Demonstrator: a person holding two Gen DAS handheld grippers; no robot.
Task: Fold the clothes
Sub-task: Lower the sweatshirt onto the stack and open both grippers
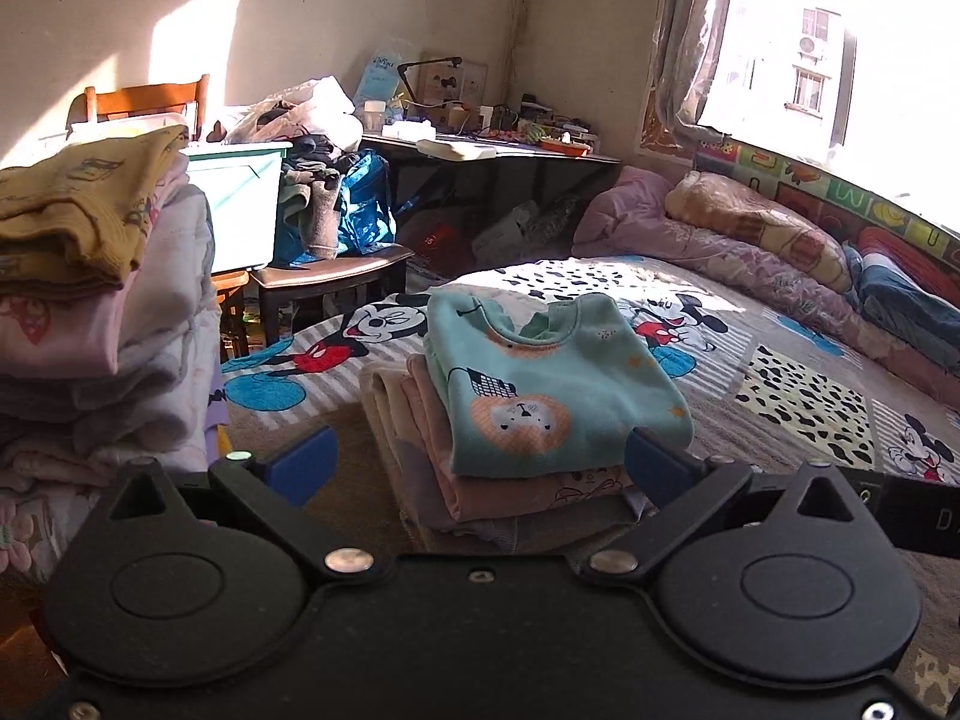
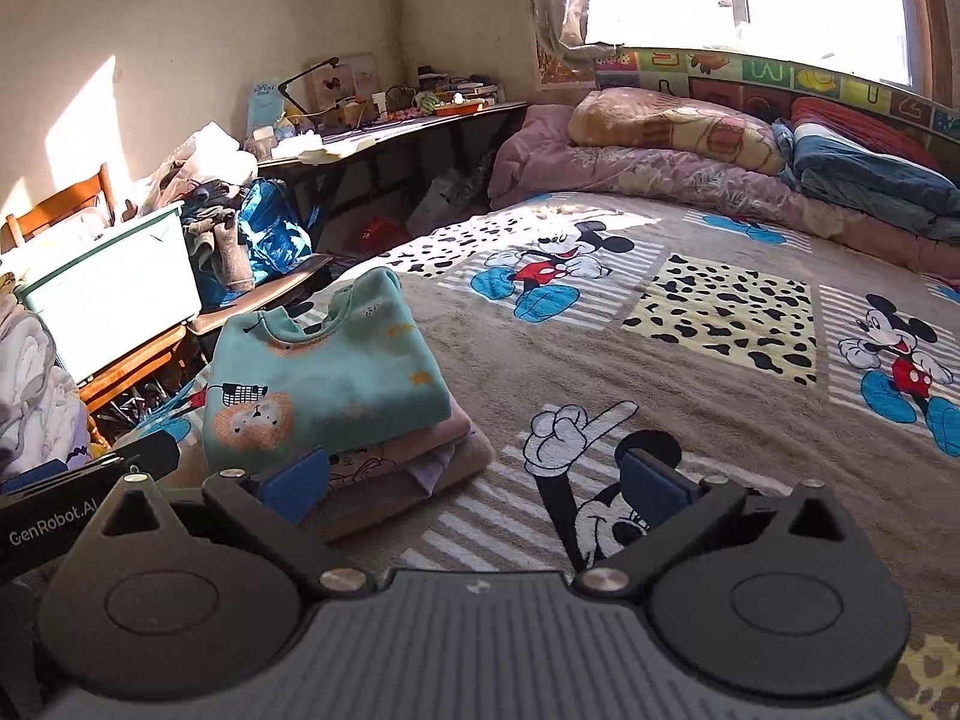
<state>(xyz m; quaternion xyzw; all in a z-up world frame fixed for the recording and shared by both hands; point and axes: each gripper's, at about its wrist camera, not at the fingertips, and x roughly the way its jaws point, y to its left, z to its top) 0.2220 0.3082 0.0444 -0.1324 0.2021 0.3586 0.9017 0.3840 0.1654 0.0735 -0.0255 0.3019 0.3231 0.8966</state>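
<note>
Both tongs, left gripper (image 1: 480, 459) and right gripper (image 2: 474, 480), gape empty above the folded teal lion sweatshirt (image 1: 540, 378); best lift clear without nudging the stack.

1 teal lion top (image 1: 540, 384) lies on a stack of 4 folded garments (image 1: 480, 480) at 6 o'clock; 1 taller pile (image 1: 90, 300) at 9 o'clock; 2 grippers.
</note>
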